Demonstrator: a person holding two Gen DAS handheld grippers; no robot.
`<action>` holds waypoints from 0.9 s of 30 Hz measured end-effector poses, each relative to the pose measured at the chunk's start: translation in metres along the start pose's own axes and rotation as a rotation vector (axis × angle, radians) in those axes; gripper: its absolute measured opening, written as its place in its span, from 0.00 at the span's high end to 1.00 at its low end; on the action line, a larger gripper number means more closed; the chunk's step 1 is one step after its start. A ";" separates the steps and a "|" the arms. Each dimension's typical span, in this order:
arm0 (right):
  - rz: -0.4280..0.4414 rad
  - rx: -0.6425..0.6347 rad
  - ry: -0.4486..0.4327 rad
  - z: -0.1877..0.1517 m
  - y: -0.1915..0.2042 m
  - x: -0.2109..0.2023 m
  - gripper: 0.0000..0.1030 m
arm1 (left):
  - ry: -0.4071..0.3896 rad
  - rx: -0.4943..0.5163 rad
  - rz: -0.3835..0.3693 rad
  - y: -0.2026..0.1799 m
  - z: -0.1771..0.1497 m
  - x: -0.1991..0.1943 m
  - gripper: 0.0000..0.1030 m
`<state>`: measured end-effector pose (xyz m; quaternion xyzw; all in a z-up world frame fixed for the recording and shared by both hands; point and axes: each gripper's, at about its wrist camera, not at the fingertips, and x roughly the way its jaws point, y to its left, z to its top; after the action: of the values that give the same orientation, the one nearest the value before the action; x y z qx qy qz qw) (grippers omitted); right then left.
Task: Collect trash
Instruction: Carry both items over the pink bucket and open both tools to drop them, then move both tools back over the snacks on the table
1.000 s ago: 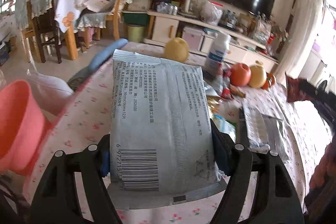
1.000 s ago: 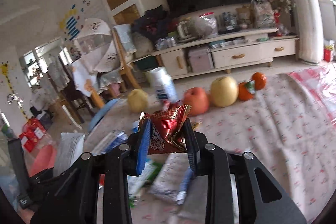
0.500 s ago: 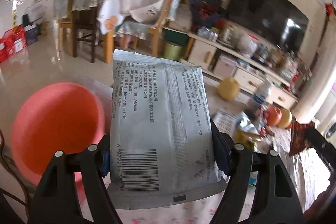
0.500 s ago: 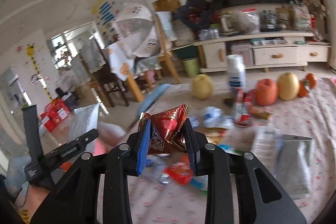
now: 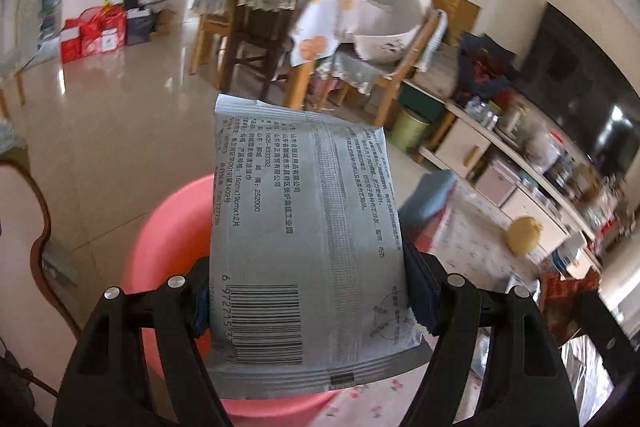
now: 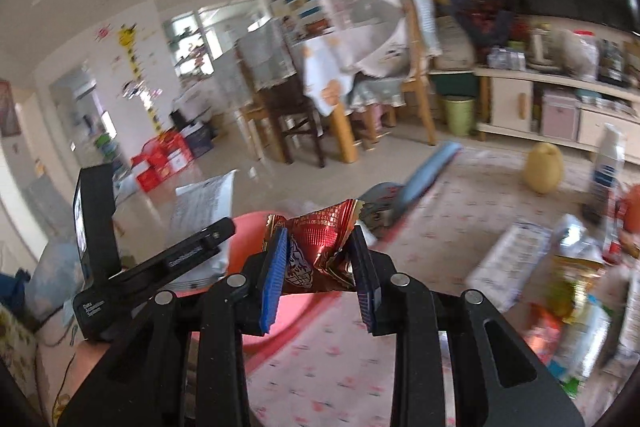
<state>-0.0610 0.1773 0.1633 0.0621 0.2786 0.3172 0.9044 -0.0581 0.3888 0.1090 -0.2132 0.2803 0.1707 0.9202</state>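
My left gripper is shut on a grey wet-wipe packet with a barcode, held upright over a pink plastic basin beside the table. My right gripper is shut on a crumpled red foil wrapper. In the right wrist view the pink basin shows just beyond the wrapper, and the left gripper's black body with the grey packet sits to the left of it.
The table with its floral cloth carries more wrappers and packets at the right, a white bottle and a yellow pear. A blue dustpan handle lies at the table's far edge. Chairs and a TV cabinet stand behind.
Both grippers have swung left from over the table toward the pink basin, which now sits right under the left gripper. Each keeps its hold: the packet and the red wrapper.
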 end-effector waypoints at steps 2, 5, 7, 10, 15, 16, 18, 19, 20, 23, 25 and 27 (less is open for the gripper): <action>0.021 -0.018 0.021 -0.001 0.016 0.017 0.68 | 0.007 -0.024 0.012 0.012 0.003 0.005 0.27; 0.039 -0.044 0.053 -0.004 0.034 0.044 0.68 | 0.029 -0.058 0.013 0.025 0.007 0.014 0.27; 0.042 -0.060 0.079 -0.006 0.045 0.062 0.67 | 0.046 -0.089 0.015 0.032 0.009 0.021 0.27; 0.034 -0.064 0.128 -0.014 0.050 0.090 0.59 | 0.048 -0.123 0.021 0.044 0.006 0.024 0.22; 0.027 0.049 0.146 -0.028 0.027 0.101 0.23 | -0.002 -0.086 0.044 0.044 0.004 0.024 0.16; 0.020 0.062 0.140 -0.029 0.022 0.097 0.20 | -0.029 -0.067 0.032 0.041 0.004 0.022 0.16; -0.032 0.078 0.119 -0.033 0.014 0.087 0.14 | -0.084 -0.032 -0.009 0.034 0.001 0.016 0.16; -0.049 0.079 0.110 -0.035 0.010 0.080 0.14 | -0.109 -0.011 -0.020 0.029 0.000 0.013 0.15; -0.060 0.078 0.106 -0.037 0.008 0.077 0.14 | -0.134 0.012 -0.029 0.022 0.000 0.011 0.15; -0.138 0.047 0.095 -0.043 -0.002 0.062 0.14 | -0.151 0.094 -0.070 0.001 -0.005 0.008 0.15; -0.168 0.030 0.088 -0.048 -0.008 0.053 0.14 | -0.136 0.125 -0.081 -0.011 -0.007 0.008 0.15; -0.207 0.013 0.084 -0.054 -0.014 0.041 0.13 | -0.114 0.154 -0.077 -0.019 -0.011 0.007 0.15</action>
<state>-0.0564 0.1877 0.0951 0.0256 0.3232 0.2228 0.9194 -0.0494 0.3682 0.1022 -0.1423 0.2314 0.1248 0.9543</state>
